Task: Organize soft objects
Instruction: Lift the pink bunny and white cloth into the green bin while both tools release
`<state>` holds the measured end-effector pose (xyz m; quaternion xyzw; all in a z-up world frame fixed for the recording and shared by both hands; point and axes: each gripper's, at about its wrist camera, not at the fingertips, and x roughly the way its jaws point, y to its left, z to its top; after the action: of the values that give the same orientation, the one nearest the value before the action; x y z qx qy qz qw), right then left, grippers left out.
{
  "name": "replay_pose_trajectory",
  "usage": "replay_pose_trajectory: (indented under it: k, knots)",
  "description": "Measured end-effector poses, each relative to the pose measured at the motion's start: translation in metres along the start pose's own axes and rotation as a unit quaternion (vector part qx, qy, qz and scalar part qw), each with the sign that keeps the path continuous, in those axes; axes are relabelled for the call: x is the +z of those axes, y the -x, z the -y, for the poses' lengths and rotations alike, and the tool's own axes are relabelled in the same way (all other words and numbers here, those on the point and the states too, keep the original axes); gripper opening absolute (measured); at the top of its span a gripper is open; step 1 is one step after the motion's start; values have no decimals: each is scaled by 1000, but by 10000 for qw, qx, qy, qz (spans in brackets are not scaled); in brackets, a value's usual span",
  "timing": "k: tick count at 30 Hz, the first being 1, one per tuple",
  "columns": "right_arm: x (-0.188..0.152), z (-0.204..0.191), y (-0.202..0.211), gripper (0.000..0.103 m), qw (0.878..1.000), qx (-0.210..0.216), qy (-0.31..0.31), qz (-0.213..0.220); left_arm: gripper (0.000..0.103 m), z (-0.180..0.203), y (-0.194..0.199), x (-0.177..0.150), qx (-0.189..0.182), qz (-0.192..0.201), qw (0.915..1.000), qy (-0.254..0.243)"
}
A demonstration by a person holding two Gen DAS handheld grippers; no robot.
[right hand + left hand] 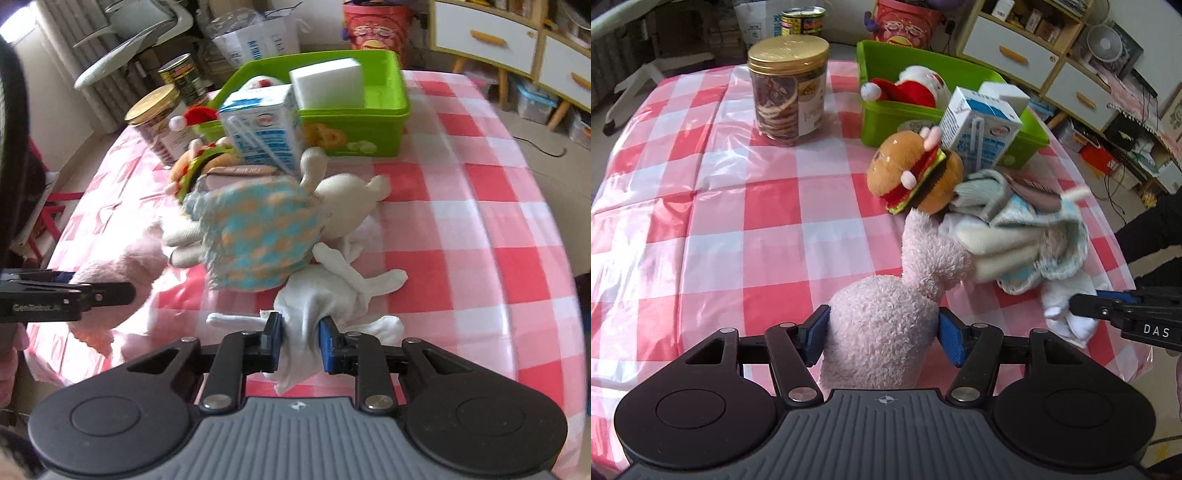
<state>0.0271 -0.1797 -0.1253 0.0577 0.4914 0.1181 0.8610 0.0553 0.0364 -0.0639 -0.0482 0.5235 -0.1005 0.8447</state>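
Note:
My left gripper [882, 334] is shut on a pink plush toy [886, 325], which also shows in the right wrist view [118, 273]. My right gripper [300, 345] is shut on a white sock [325, 299], seen at the right in the left wrist view [1067, 306]. A cream rabbit doll in a blue-orange knit dress [258, 232] lies between the two. A burger plush [916, 171] lies beyond it. A green bin [886, 118] holds a Santa plush [916, 86] and a white foam block [327, 83].
A milk carton [982, 131] stands before the bin. A gold-lidded jar of dried slices [788, 88] stands at the back left of the checked tablecloth [738, 206]. A tin can [803, 20] is behind it. Drawers and shelves [1052, 48] stand to the right.

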Motion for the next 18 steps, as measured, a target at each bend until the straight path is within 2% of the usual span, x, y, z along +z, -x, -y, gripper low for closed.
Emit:
replay_pose_trajectory:
  k: [8,18]
  knots:
    - [3,23,14,7,9986,-141,-482,142,61,-10,7,5,-49,164,9995,255]
    - [21,35,58,6,9920,156,-842,929,61,-9,31,22,-343,638,9962,479]
